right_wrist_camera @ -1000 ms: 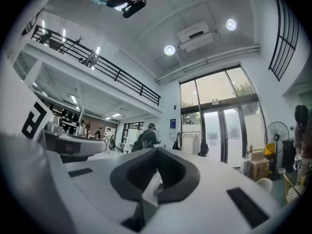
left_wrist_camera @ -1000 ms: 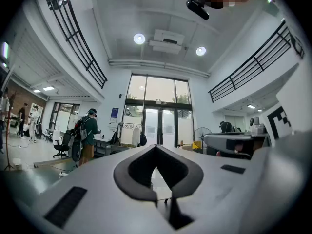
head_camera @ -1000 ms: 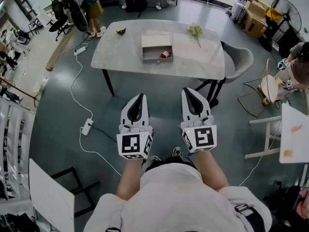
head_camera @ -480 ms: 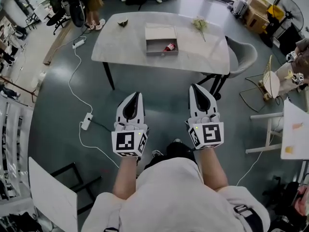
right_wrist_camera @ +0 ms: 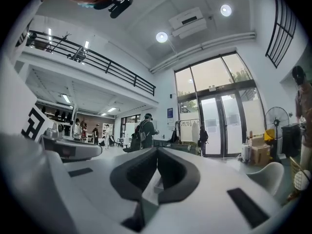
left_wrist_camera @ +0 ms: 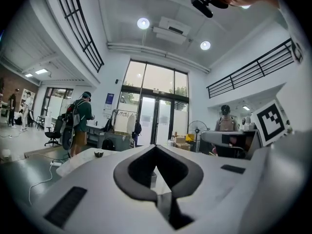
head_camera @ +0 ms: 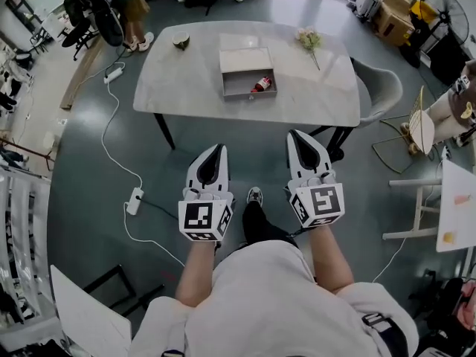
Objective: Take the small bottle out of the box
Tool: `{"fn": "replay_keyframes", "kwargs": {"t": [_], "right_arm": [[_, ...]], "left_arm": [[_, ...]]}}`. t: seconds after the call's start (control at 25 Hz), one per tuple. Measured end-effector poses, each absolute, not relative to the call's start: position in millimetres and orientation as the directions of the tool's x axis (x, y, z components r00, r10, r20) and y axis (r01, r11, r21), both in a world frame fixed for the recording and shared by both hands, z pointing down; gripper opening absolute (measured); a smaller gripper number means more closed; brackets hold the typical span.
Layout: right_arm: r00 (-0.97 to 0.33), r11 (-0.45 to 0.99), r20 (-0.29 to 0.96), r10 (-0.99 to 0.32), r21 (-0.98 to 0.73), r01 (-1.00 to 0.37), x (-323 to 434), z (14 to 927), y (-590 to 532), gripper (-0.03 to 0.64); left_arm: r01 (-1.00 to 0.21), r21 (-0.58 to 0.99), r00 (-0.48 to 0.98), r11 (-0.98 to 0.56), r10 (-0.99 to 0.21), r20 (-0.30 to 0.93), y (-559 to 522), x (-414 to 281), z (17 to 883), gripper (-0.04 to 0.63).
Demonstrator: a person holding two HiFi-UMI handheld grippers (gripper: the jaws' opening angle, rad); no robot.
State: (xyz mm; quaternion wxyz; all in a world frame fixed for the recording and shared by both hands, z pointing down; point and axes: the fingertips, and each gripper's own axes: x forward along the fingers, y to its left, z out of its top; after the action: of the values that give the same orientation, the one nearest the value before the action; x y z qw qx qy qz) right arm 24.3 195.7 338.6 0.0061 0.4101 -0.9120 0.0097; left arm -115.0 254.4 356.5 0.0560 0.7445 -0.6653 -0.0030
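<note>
My left tongs (head_camera: 216,150) and right tongs (head_camera: 295,137) are closed, empty; the open box (head_camera: 239,85) on the table (head_camera: 178,80) holds 1 small bottle (head_camera: 260,85).

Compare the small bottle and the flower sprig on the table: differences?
The small bottle lies inside the open box, toward its right side; the flower sprig lies on the bare table, right of the box. The small bottle is red and stubby; the flower sprig is pale with a thin stem. Both lie flat.
</note>
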Motion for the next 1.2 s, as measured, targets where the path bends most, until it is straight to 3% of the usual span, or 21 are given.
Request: {"fn": "replay_keyframes", "kwargs": {"t": [0.52, 1.2], "right_arm": [[-0.691, 0.691, 0.073, -0.719, -0.031, -0.722, -23, 355, 46, 0.025], [-0.633, 0.626, 0.150, -0.760, -0.094, -0.774, -29, 400, -45, 0.025]], "left_arm": [[-0.978, 0.099, 0.200, -0.185, -0.965, 0.172, 96, -138, 373, 0.021], [-0.932, 0.169, 0.362, -0.321, -0.853, 0.376, -31, -119, 440, 0.022]]}}
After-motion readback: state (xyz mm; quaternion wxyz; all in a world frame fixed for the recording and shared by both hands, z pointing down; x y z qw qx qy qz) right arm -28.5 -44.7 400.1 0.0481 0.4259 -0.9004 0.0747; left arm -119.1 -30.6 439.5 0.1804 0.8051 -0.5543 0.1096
